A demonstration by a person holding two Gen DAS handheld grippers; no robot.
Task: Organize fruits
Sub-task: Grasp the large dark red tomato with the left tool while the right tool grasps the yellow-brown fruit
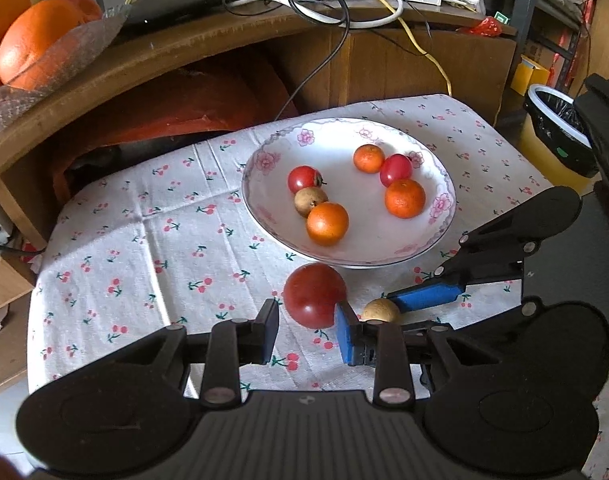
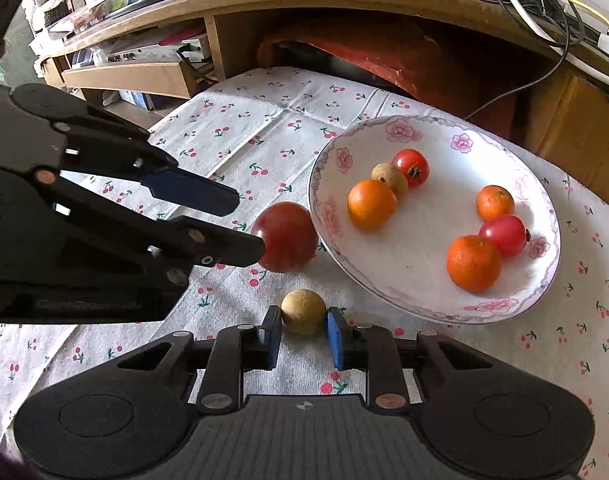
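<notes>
We take the flowered plate (image 1: 440, 204) as our landmark; it sits on a cloth printed with cherries (image 1: 144, 248). Far to its left and above, on a wooden shelf (image 1: 176, 52), we see a glass bowl (image 1: 64, 56) of big oranges (image 1: 32, 40). Just off the plate's near rim lies a large red tomato (image 1: 314, 294) on the cloth, close to the rim, though we cannot tell if it touches. Our left gripper (image 1: 307, 330) is spread wide; the tomato sits just ahead of its two blue pads, and neither pad closes on it. A little right of the tomato, also before the plate's near rim, rests a small tan fruit (image 2: 303, 312). Our right gripper (image 2: 303, 338) stands with its jaws parted on either side of this fruit, the pads very near it, but we cannot tell whether they press it.

Inside the plate, on its left half, we see a small red tomato (image 1: 304, 179), a tan fruit (image 1: 310, 201) and an orange (image 1: 327, 223) bunched together. On its right half sit a small orange (image 1: 369, 158), a red tomato (image 1: 395, 169) and another orange (image 1: 405, 198).
</notes>
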